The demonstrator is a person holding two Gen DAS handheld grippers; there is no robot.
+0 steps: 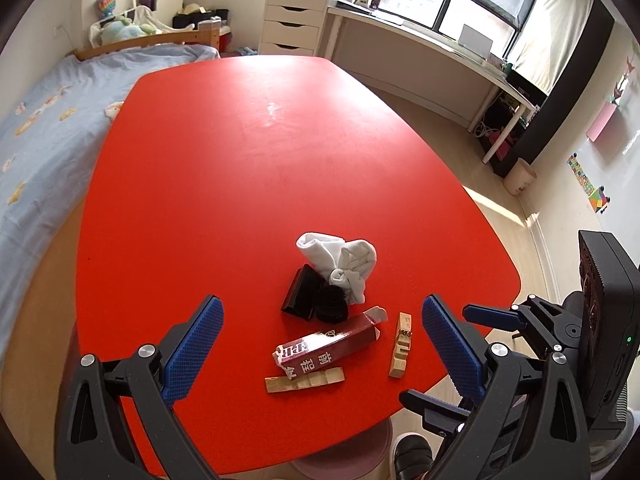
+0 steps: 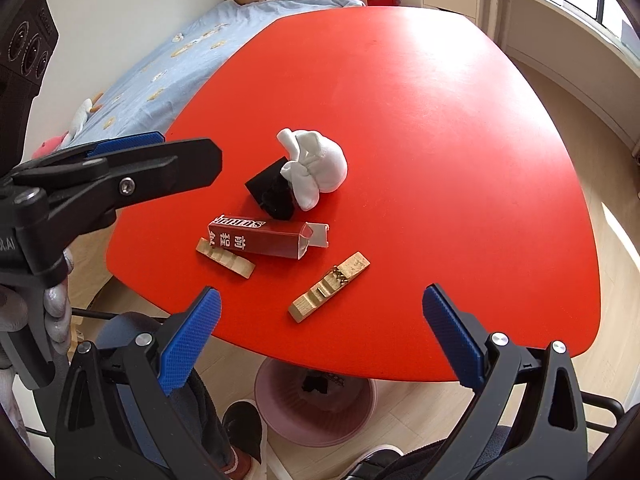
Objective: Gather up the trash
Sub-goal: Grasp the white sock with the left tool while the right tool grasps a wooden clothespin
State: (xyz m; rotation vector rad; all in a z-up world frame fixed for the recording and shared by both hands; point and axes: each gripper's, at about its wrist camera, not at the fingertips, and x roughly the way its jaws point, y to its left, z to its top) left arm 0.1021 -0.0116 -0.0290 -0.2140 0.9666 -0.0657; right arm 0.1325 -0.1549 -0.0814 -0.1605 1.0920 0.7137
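left tongs (image 1: 322, 344): blue pads spread wide, nothing between them; hover above near edge of table, aimed at the trash cluster. Also seen from side in right wrist view (image 2: 156, 152), upper left, over table's left edge.
right tongs (image 2: 320, 340): spread wide too, holding nothing; above near edge of table, trash just ahead. Seen at right in left wrist view (image 1: 496, 316).
table (image 1: 280, 160): red, rounded top; all trash sits in the near part, rest bare w/ a pale smudge further back.
red carton (image 1: 328, 346): small dark-red box lying on its side, white lettering, one end flap open; near table edge, between both wooden pieces.
wooden piece 1 (image 1: 304, 379): notched half of a clothespin, flat on table, touching/just beside carton's printed end, closest to edge.
wooden piece 2 (image 1: 401, 345): other clothespin half w/ metal spring on it, lying just beside carton's open end, apart from it.
white cloth (image 1: 344, 266): crumpled sock-like bundle, behind carton, touching the black items.
black items (image 1: 314, 300): black boxy piece + dark fuzzy lump, side by side, between cloth and carton.
pink bin (image 2: 316, 408): round, on floor under table's near edge, something dark inside.
bed (image 1: 40, 120): light blue cover, left of table.
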